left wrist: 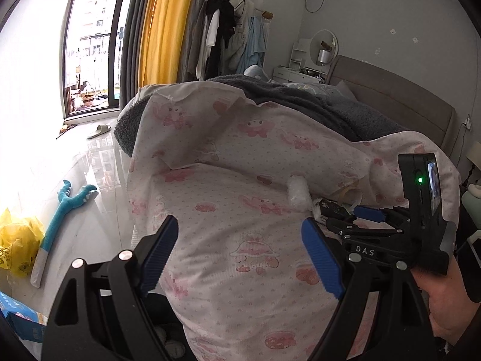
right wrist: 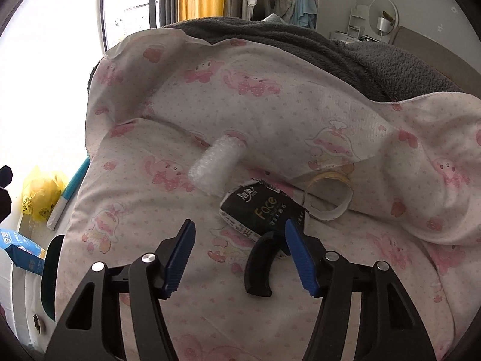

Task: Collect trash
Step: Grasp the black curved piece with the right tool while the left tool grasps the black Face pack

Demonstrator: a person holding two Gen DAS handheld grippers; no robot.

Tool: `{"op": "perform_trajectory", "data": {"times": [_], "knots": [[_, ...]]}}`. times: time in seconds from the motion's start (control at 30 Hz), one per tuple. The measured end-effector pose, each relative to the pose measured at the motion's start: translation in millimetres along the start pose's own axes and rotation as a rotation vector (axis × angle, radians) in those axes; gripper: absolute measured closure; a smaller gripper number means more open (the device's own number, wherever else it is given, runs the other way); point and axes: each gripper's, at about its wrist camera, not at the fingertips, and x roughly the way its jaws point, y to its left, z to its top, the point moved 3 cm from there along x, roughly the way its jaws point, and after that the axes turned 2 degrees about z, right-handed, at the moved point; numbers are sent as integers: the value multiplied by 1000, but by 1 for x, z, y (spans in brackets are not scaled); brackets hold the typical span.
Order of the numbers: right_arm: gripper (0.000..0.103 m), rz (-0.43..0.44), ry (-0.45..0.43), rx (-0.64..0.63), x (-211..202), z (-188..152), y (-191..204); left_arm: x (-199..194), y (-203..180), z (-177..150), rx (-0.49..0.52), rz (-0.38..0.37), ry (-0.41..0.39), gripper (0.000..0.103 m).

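On the pink-patterned quilt point(right wrist: 300, 114) lie a white bubble-wrap roll point(right wrist: 216, 162), a black tissue pack marked "Face" point(right wrist: 261, 207) and a beige tape ring point(right wrist: 327, 192). My right gripper point(right wrist: 240, 228) hovers just short of the pack, jaws apart. A black curved plastic piece point(right wrist: 260, 264) lies between its fingers and the pads press on nothing. In the left wrist view the roll point(left wrist: 297, 194) and ring point(left wrist: 350, 194) show beside the right gripper point(left wrist: 333, 216). My left gripper point(left wrist: 240, 228) is open over bare quilt point(left wrist: 240, 156), left of the roll.
A grey fleece blanket point(left wrist: 300, 105) covers the bed behind the quilt. On the floor at left are a yellow plastic bag point(left wrist: 18, 240), a teal long-handled toy point(left wrist: 66, 210), a blue carton point(right wrist: 21, 252) and a slipper point(left wrist: 99, 129). A hand point(left wrist: 445, 300) holds the right gripper.
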Motion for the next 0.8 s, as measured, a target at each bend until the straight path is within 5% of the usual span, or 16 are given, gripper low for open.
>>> {"op": "perform_trajectory", "data": {"times": [0.27,0.8], "knots": [[51,14,40,18,2,-10,-21,8,-17,3,1,-22,-1,17],[78,237,108,111,3,-27,-46,29,-58,8,11,-71,8,16]]}}
